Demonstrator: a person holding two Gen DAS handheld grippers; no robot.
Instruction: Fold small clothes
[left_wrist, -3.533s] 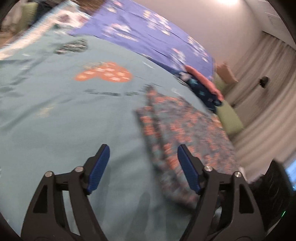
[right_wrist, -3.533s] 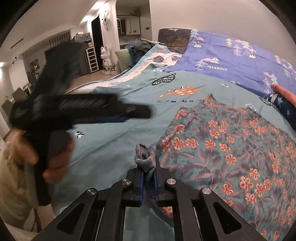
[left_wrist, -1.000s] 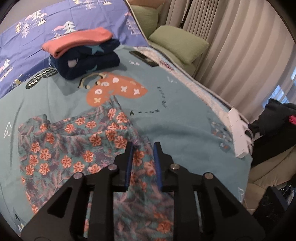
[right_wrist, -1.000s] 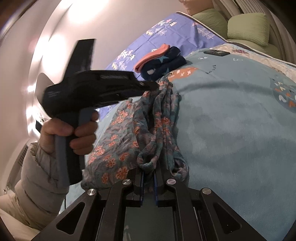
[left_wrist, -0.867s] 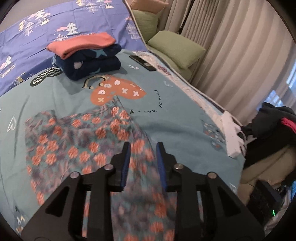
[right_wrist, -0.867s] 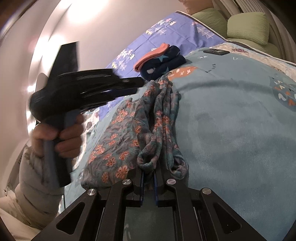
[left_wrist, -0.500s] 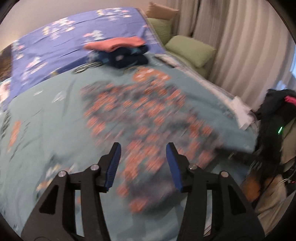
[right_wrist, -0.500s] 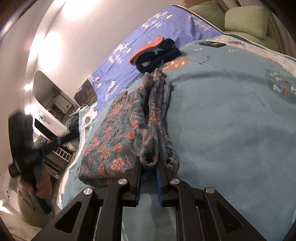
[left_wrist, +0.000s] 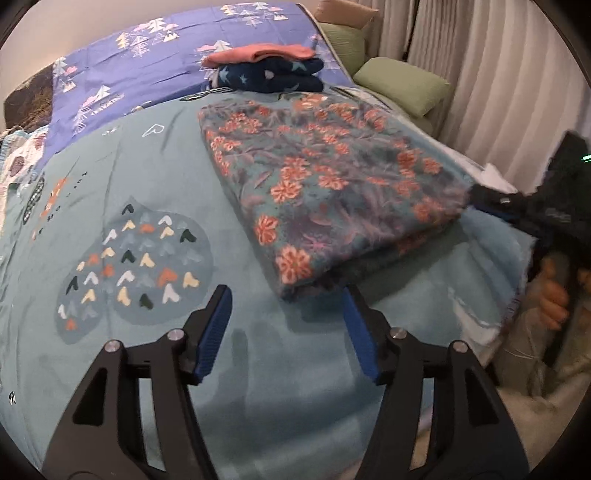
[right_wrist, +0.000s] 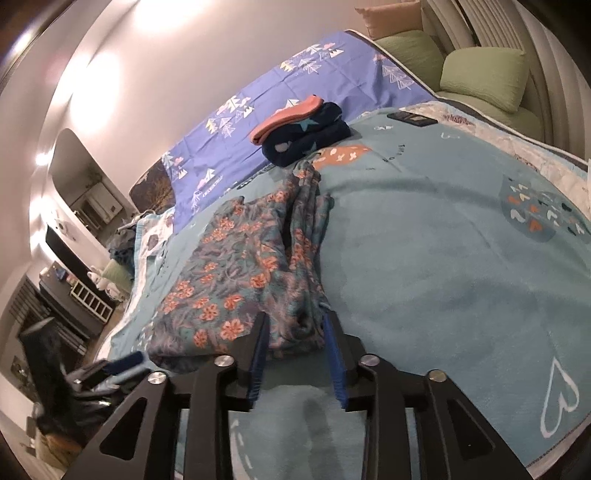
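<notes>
A floral garment (left_wrist: 332, 177) lies folded in half on the teal blanket (left_wrist: 110, 177). My left gripper (left_wrist: 286, 301) hovers just short of its near corner. Its jaws are opening and nothing is between them. In the right wrist view the same garment (right_wrist: 236, 266) has its bunched folded edge running toward my right gripper (right_wrist: 295, 323). Those jaws are opening, and the cloth's near end lies loose between the blue pads (right_wrist: 258, 350). The right gripper (left_wrist: 517, 206) also shows, blurred, at the garment's far right corner in the left wrist view, held by a hand (left_wrist: 554, 299).
A pile of folded clothes (left_wrist: 266, 70), pink on navy with stars, sits beyond the garment near the purple sheet (left_wrist: 147, 55). A dark phone (right_wrist: 412, 118) lies on the blanket. Green pillows (right_wrist: 484, 70) and curtains (left_wrist: 498, 74) line the far side.
The left gripper let go of the floral cloth, swung away to the garment's near corner and opened. The right jaws, shut on the bunched edge before, have opened off it.
</notes>
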